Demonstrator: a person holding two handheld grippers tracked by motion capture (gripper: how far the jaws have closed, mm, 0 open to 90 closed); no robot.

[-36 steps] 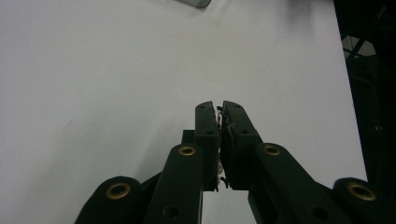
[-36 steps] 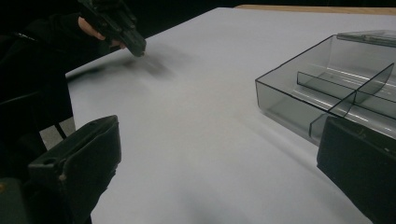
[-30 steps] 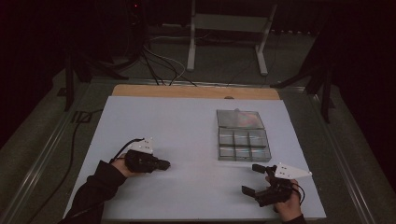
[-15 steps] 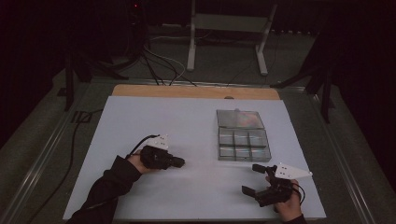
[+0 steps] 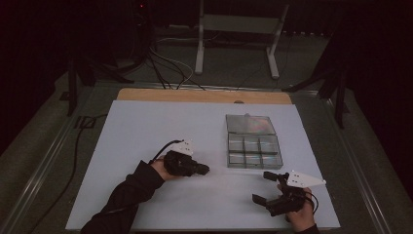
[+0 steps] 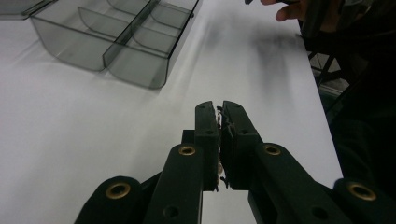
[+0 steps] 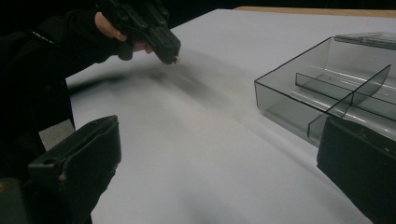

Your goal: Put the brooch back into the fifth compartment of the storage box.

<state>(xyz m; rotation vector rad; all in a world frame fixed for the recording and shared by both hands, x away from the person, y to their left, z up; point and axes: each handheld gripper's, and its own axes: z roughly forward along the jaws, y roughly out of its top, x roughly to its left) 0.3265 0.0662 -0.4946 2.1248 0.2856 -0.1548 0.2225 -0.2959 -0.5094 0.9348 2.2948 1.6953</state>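
A clear plastic compartment box point(image 5: 253, 151) lies on the white table point(image 5: 146, 131) right of centre, its lid point(image 5: 249, 124) folded open toward the back. The compartments look empty. My left gripper point(image 5: 203, 169) is shut and points right, a short way left of the box's near corner. In the left gripper view its jaws point(image 6: 220, 109) press together above bare table, with the box point(image 6: 116, 32) ahead to the left. My right gripper point(image 5: 263, 186) stands open near the front right edge, just in front of the box. Its wide-apart jaws point(image 7: 219, 130) frame the box point(image 7: 336, 88) and the left gripper point(image 7: 169, 53).
A wooden strip point(image 5: 204, 96) runs along the table's far edge. Behind it on the floor are cables point(image 5: 160, 63) and a white stand point(image 5: 234, 34). A cable point(image 5: 73, 161) hangs off the table's left side. The right hand point(image 6: 289, 9) appears in the left gripper view.
My left gripper has slid right across the table toward the box, staying shut. The right gripper has kept its place, open.
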